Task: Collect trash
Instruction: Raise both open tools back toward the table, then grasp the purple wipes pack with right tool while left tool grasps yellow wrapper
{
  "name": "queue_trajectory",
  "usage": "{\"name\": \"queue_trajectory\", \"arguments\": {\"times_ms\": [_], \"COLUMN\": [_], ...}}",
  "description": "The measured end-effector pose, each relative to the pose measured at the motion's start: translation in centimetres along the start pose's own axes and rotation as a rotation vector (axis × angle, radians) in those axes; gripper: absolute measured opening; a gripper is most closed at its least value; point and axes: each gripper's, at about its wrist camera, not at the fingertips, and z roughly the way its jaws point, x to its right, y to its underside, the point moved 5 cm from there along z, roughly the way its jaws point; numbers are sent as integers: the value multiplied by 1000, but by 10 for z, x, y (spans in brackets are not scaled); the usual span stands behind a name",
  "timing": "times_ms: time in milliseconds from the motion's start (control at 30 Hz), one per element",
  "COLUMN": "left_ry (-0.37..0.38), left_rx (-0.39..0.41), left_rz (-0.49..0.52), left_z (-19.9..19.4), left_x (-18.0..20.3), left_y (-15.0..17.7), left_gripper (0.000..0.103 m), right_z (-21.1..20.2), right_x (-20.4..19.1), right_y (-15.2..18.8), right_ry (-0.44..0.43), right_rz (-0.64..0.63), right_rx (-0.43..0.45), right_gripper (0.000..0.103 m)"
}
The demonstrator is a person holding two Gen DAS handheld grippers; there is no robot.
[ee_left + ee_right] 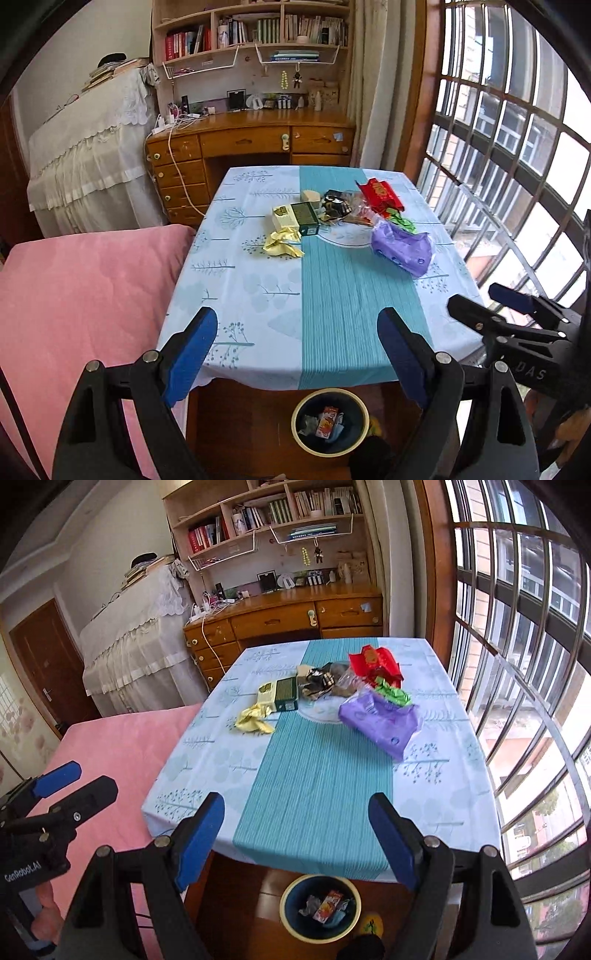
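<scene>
Grippers: left gripper (297, 354) and right gripper (295, 840) both hanging above the near table edge, pointing down and forward, side by side.
Fingers: blue pads (192, 354) on the left spread wide, nothing between them; blue pads on the right (201, 836) spread wide too, pinching nothing.
Cross view: right gripper showing at the right edge of the left wrist view, left one showing at the left edge of the right wrist view — both apart from the table.
Bin: round dark bin (330, 422) with pale rim sitting on the wood floor under the near table edge, already holding a red-orange carton (328, 422) and some crumpled scraps.
Table: table (332, 314) wearing a light blue cloth with a teal stripe down the middle; near half bare.
Trash: lying in a cluster on the far half — crumpled yellow wrapper (282, 245) nearest on the left, green box (304, 218) and cream box (282, 218) touching just behind it, purple bag (402, 249) on the right, green wrapper (402, 222) just behind the purple bag, dark foil wrappers (334, 208) in the middle, red packet (380, 195) farthest right.
Left of table: pink cover (85, 295) lying beside the table.
Far: wooden desk (251, 144) and bookshelf (255, 33) standing beyond; barred window (509, 147) running along the right.
</scene>
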Motion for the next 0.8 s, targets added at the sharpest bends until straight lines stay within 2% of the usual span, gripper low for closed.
{"name": "queue_trajectory", "arguments": {"times_ms": [100,333,600,800], "left_ry": [-40,-68,-97,-124], "left_rx": [-24,-131,-246,-336], "left_rz": [-19,-105,-136,-176], "left_z": [17,73,148,194], "left_x": [-1,-2,28,43], "left_y": [-8,-37,-70,-77], "left_gripper": [87,83,82,82], "right_z": [16,64,141,197], "right_x": [13,51,109,124], "right_y": [-11,-42,-81,-91], "right_ry": [-6,-45,-94,-110], "right_rz": [-11,-33,-24,-174], "right_rx": [-14,-67,-169,-260], "right_gripper": [81,81,81,81]}}
